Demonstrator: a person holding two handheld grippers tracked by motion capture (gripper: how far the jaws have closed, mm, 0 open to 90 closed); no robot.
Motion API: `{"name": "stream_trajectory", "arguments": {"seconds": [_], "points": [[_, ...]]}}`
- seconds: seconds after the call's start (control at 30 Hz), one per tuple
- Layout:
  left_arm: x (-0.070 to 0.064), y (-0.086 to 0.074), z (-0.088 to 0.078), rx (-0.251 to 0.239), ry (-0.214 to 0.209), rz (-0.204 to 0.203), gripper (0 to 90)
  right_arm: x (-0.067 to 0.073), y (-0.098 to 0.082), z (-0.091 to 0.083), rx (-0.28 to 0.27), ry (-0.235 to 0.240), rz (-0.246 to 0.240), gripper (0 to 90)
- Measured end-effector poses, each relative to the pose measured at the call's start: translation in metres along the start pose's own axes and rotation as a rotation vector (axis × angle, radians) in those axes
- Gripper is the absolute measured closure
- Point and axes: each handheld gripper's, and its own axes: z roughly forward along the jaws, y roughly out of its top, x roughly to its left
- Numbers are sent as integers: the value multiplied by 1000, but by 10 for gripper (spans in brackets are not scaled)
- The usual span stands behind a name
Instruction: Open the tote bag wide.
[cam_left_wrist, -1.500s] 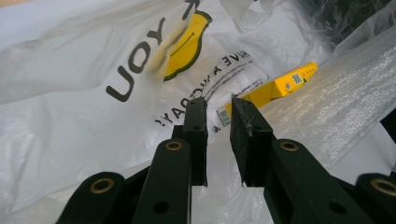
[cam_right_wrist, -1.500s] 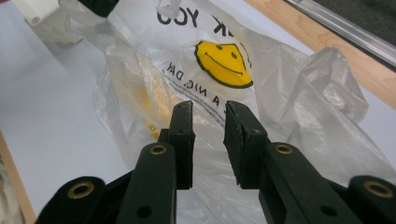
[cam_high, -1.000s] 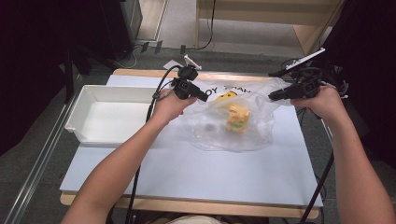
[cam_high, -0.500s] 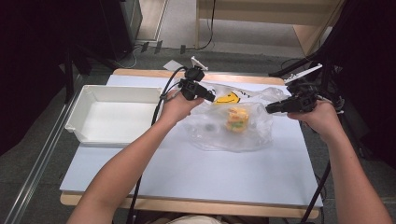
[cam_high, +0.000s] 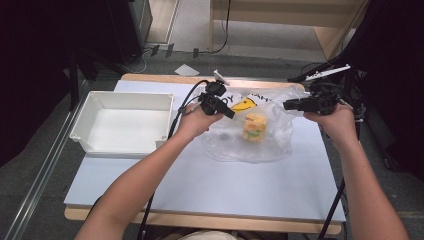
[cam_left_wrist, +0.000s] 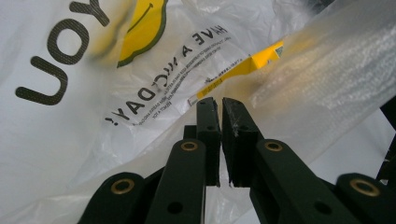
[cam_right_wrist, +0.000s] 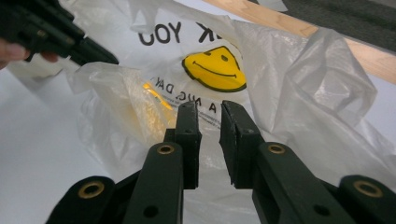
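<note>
Presently the smiley-print plastic bag (cam_high: 260, 135), yellow item inside, lies mid-table right of the white bin (cam_high: 122, 122); left gripper (cam_high: 227, 111) looks pinched on its film, right gripper (cam_right_wrist: 208, 112) slightly parted, empty—judgement: seat film deep before lifting.

The high view looks forward and down from above the person's side, taking in the whole table (cam_high: 200, 190). The left gripper view sits very close to the plastic bag (cam_left_wrist: 70, 140), looking along its jaws at the printed film. The right gripper view stands slightly farther back, facing left; both share the bag's smiley print (cam_right_wrist: 215, 67).
</note>
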Motion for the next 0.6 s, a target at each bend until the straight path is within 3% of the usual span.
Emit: {"name": "stream_trajectory", "arguments": {"seconds": [0.4,0.6], "points": [[10,-10,7,2,-21,-24,865,-1,-10,26,24,-14,34,802],[13,-8,6,-67,3,-36,863,1,-13,34,54,-7,31,812]]}}
